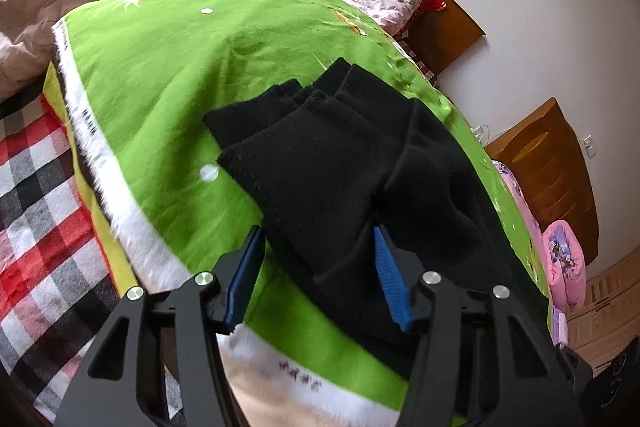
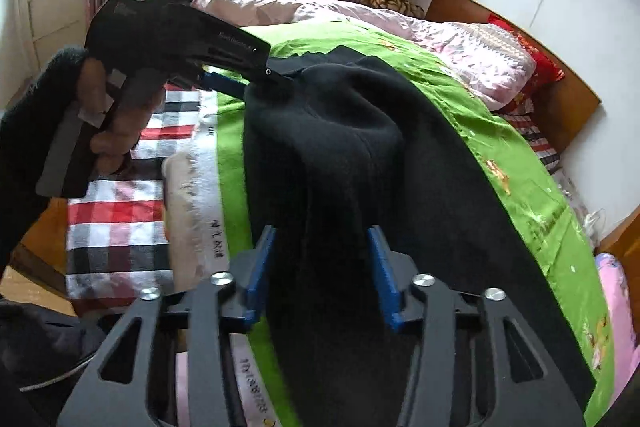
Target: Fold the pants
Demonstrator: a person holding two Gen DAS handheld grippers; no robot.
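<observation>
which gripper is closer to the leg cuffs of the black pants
Left. The left gripper is on the pants just short of the cuffs; the right gripper is farther back along them.

Black printed characters run along the white selvedge (image 2: 218, 227) of the green sheet (image 2: 500, 163), too blurred to read. Small pale lettering on the left gripper (image 2: 276, 75) body is likewise illegible.

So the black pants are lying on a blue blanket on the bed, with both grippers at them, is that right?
Not quite. The blanket is green, not blue, as the left wrist view shows. The black pants do lie on it on the bed, with both grippers at them.
</observation>
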